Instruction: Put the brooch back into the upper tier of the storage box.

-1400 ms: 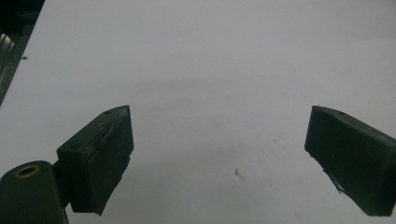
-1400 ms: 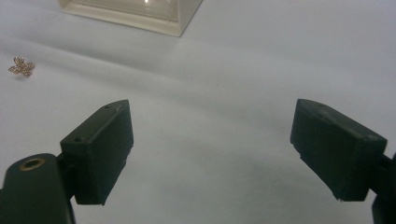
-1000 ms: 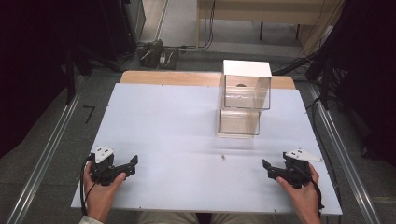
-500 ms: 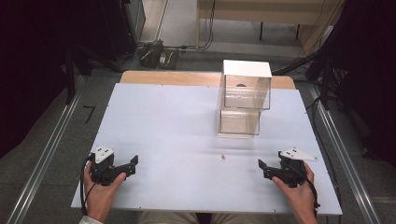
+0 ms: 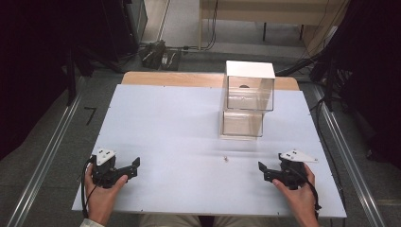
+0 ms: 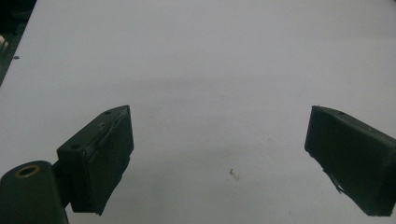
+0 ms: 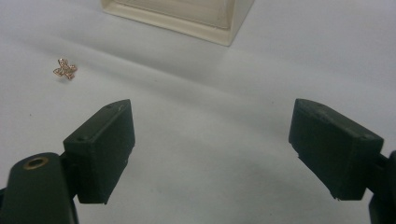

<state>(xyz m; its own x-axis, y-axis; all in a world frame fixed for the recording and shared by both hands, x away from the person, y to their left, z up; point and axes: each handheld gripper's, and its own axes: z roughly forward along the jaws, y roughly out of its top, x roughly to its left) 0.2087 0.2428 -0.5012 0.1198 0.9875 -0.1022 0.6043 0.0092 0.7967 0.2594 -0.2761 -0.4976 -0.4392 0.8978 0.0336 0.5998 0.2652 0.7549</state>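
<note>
A tiny gold, cross-shaped trinket (image 5: 226, 159) lies on the white table (image 5: 179, 127), in front of two stacked clear boxes (image 5: 248, 101). In the right gripper view the trinket (image 7: 65, 69) sits left of and beyond my open jaws, with the lower box's base (image 7: 187, 18) at the top. My right gripper (image 5: 261, 171) stands open near the table's front right, a little right of the trinket. My left gripper (image 5: 134, 166) stands open near the front left, with bare table between its jaws (image 6: 219, 144).
The upper box has a white lid (image 5: 249, 69) and a dark round thing inside. A wooden strip (image 5: 170, 78) runs along the table's far edge. Metal rails (image 5: 42, 161) flank both sides, and cables and equipment lie on the floor beyond.
My right gripper has shifted left, toward the trinket. The left gripper and hand have stayed put.
</note>
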